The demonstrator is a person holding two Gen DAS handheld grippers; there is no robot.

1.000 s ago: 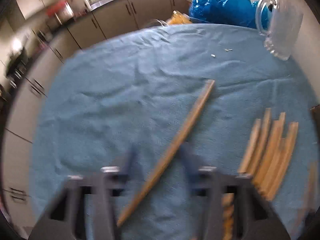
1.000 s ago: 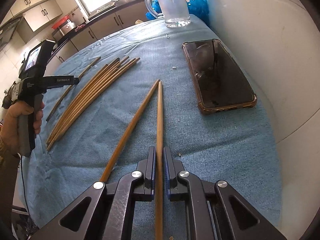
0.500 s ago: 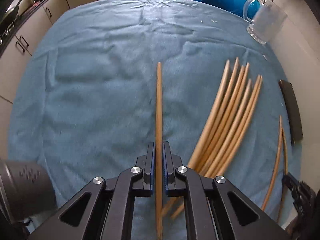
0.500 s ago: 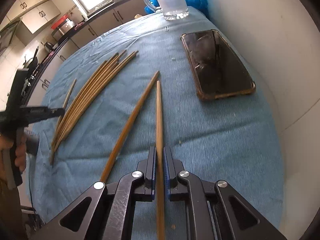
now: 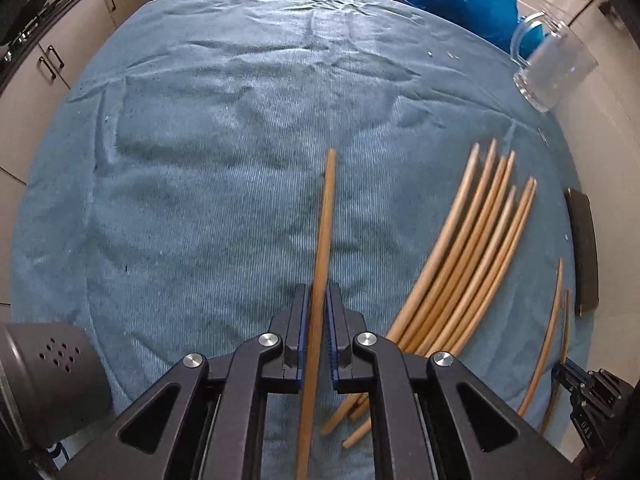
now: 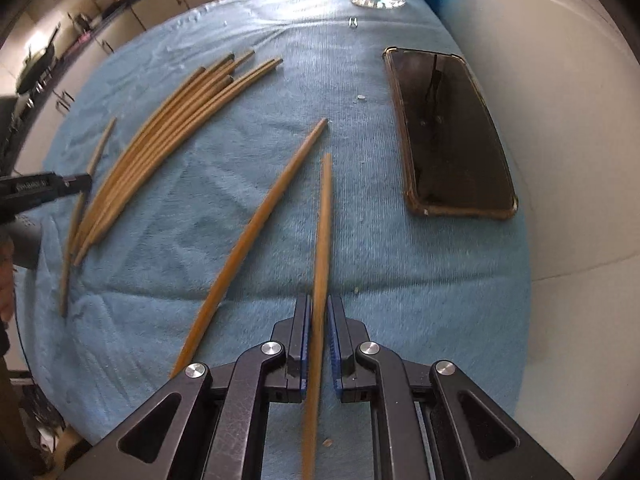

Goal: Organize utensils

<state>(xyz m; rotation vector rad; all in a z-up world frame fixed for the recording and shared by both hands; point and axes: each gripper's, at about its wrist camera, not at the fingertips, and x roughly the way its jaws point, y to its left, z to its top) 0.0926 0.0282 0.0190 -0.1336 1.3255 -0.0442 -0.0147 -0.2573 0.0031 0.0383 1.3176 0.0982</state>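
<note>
In the left wrist view, my left gripper [image 5: 317, 300] is shut on a wooden chopstick [image 5: 325, 232] that points straight ahead over the blue cloth [image 5: 200, 160]. A bundle of several chopsticks [image 5: 476, 248] lies to its right. My right gripper [image 6: 319, 304] is shut on another chopstick [image 6: 323, 232], also pointing ahead. A loose chopstick [image 6: 256, 232] lies slanted just left of it. In the right wrist view the bundle [image 6: 168, 140] lies further left, and beyond it the left gripper [image 6: 76, 182] holds its chopstick [image 6: 102, 146].
A dark phone [image 6: 448, 132] lies on the cloth near the white wall on the right. A clear glass mug [image 5: 556, 68] stands at the far edge by a blue plastic bag [image 5: 460, 0]. Kitchen cabinets run beyond the table's left side.
My left gripper has shut on the chopstick it was straddling and swung it from a slant to straight ahead. The right gripper shifted slightly, still holding its chopstick.
</note>
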